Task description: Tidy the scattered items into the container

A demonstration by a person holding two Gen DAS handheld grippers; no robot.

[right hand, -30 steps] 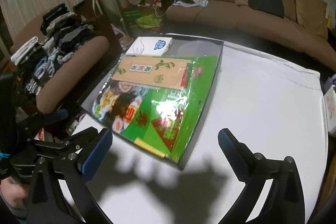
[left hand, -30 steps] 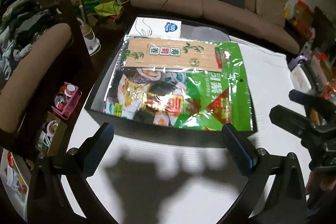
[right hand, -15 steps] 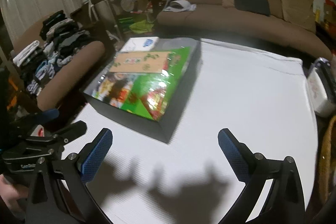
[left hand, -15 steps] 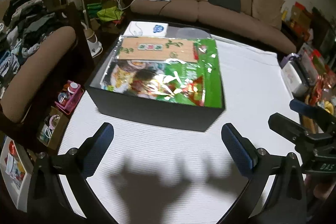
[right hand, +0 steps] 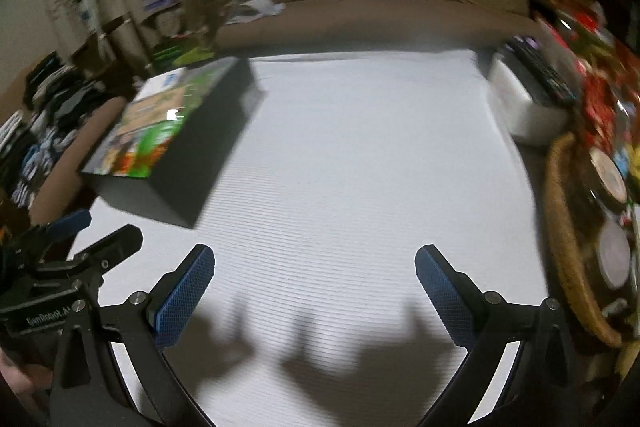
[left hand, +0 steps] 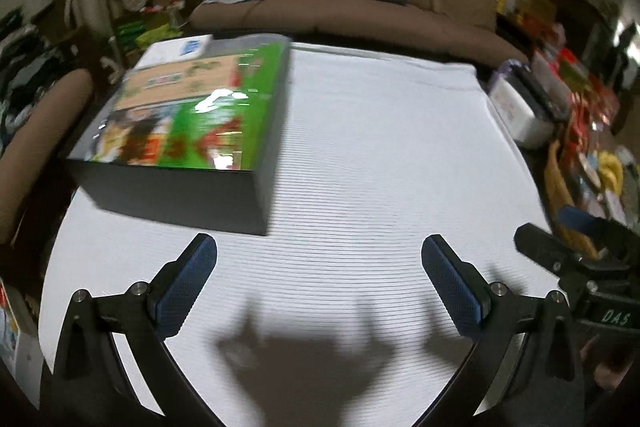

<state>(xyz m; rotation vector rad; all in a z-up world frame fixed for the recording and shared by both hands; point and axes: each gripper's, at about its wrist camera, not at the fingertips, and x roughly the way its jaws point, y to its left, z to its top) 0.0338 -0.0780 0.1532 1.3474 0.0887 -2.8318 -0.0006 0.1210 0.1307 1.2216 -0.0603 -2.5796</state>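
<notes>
A black box [left hand: 180, 191] stands at the left of the white table. It holds a green seaweed packet [left hand: 208, 115] with a bamboo mat on top and a white pack behind. The box also shows in the right wrist view [right hand: 188, 163]. My left gripper [left hand: 318, 279] is open and empty, above the table near its front edge, to the right of the box. My right gripper [right hand: 314, 283] is open and empty above the table's front middle. Each gripper shows at the edge of the other's view.
A white bin [right hand: 524, 111] with a remote on it stands at the table's right edge. A wicker basket [right hand: 568, 239] of packets sits beside it. A brown sofa [left hand: 360, 7] runs behind the table. A padded chair [left hand: 36, 135] stands to the left.
Both grippers have drawn back from the box and swung to the right. The box now sits farther left and smaller in both views. Both stay open.
</notes>
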